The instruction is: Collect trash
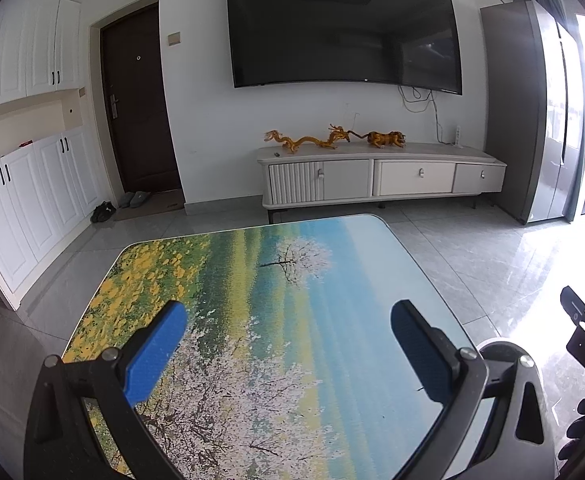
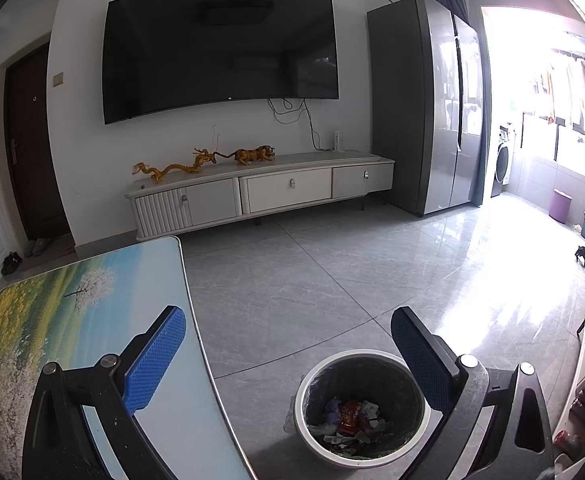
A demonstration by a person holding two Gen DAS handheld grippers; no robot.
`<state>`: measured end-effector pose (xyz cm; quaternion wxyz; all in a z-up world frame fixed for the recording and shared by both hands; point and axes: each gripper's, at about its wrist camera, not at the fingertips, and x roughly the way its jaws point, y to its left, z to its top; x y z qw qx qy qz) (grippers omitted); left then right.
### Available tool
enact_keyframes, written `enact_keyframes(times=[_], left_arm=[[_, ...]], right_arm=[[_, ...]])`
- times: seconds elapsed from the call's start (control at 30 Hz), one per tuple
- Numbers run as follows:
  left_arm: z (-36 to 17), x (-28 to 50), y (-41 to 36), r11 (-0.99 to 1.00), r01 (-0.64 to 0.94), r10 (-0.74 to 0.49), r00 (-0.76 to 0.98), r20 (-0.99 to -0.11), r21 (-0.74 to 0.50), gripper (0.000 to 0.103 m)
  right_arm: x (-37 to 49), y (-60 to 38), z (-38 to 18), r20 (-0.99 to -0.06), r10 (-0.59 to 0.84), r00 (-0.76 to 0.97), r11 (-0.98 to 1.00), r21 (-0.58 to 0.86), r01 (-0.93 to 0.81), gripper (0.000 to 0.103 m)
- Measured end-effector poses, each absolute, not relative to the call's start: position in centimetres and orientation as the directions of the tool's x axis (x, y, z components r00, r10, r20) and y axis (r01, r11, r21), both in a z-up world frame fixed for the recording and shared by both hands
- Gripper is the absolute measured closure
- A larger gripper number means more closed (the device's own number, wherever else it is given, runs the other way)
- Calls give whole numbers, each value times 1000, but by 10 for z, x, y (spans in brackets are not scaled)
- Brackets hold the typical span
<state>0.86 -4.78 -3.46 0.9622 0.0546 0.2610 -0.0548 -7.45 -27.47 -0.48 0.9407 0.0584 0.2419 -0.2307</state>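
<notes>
Right gripper (image 2: pixel 288 354) (jaws apart) above filled bin (image 2: pixel 362 446).

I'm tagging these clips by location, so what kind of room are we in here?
Most likely a home living room. A large television hangs on the wall above a low white media cabinet, a tall refrigerator stands beside it, and an entrance door has shoes on the floor nearby.

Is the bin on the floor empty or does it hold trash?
Holds trash: the round white-rimmed bin has crumpled wrappers covering its bottom.
</notes>
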Motion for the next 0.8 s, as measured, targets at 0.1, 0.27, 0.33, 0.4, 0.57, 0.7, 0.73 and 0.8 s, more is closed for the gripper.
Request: enact_keyframes(times=[0.1,0.27,0.33,0.4,0.57,0.7,0.73,0.8], left_arm=[[-34,8,-47,989,129,-74,860,-505,77,0],[-35,7,-47,989,125,-66,861,-505,84,0],[-35,7,-48,989,125,-66,859,-507,83,0],[-34,7,-48,989,125,-67,859,-508,81,0],[-34,7,-47,990,120,-64,862,-504,80,0],[-35,7,-47,990,120,-65,860,-507,78,0],[-35,7,-47,990,120,-64,859,-507,78,0],[-35,6,-46,990,119,-64,858,-510,76,0]], right_arm=[[-74,-275,-5,-482,-407,776,886,-3,463,0],[-77,-276,-4,-478,-414,775,882,0,472,0],[-78,-277,-5,-477,-416,774,881,1,474,0],[-78,-277,-5,-478,-416,774,880,1,474,0],[-77,-275,-5,-480,-414,773,882,-3,471,0],[-77,-275,-5,-480,-413,774,883,-3,470,0],[-77,-275,-5,-481,-413,774,883,-2,470,0],[-77,-275,-5,-480,-414,773,882,-2,471,0]])
